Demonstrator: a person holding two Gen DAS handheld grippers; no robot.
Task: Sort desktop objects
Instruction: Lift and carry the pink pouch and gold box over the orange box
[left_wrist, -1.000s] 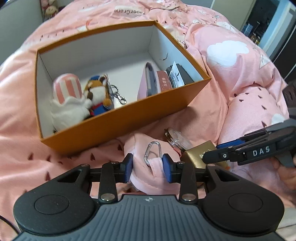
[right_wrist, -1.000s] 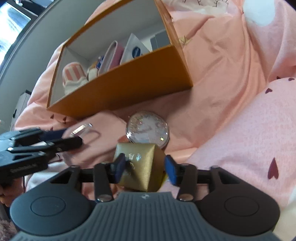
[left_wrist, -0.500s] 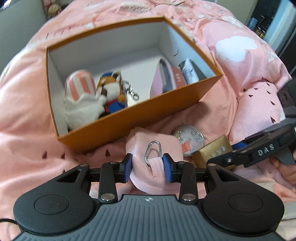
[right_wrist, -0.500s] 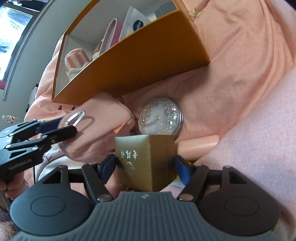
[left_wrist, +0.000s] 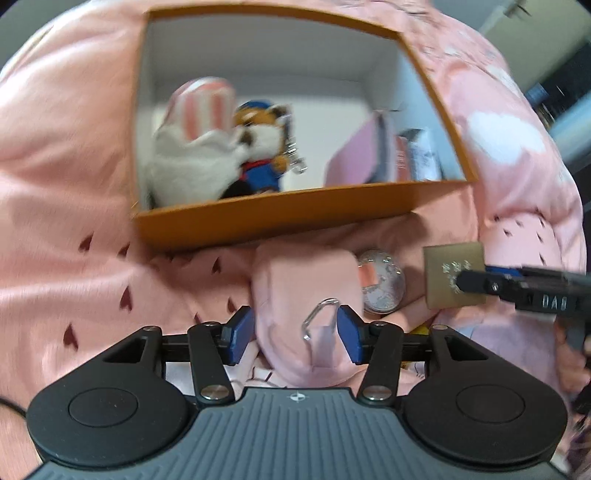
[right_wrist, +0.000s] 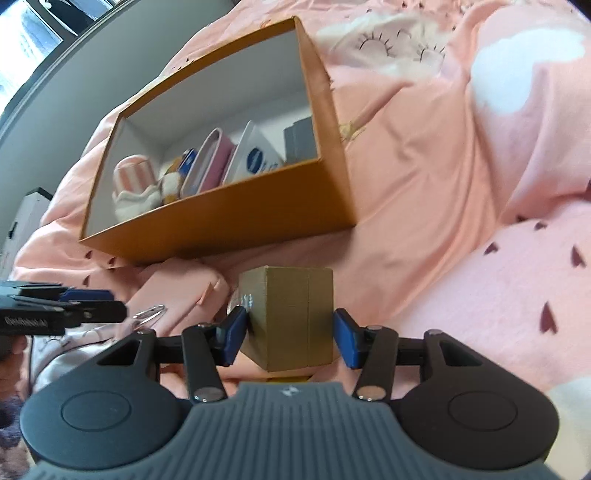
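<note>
A pink pouch (left_wrist: 306, 280) with a silver carabiner (left_wrist: 319, 317) lies on the pink bedding in front of the orange box (left_wrist: 295, 218). My left gripper (left_wrist: 293, 339) straddles it. Its jaws are opening, and the left pad stands just off the fabric. To the right, my right gripper (right_wrist: 290, 338) is closing on a gold box (right_wrist: 291, 314), with a pad against each side. The box hangs slightly above the bedding. In the left wrist view the same gold box (left_wrist: 450, 273) shows at the right gripper's fingertips. A round glittery compact (left_wrist: 384, 291) lies between pouch and gold box.
The orange box (right_wrist: 229, 218) holds a striped white plush (left_wrist: 199, 147), a fox plush keychain (left_wrist: 262, 147), a pink case (left_wrist: 358, 155) and small packets. Rumpled pink bedding (right_wrist: 443, 184) surrounds everything. A hand (left_wrist: 576, 350) holds the right gripper.
My left jaws have widened off the pink pouch, and that view has shifted and rolled. My right jaws opened wide, then came in on the gold box, which has risen slightly.
</note>
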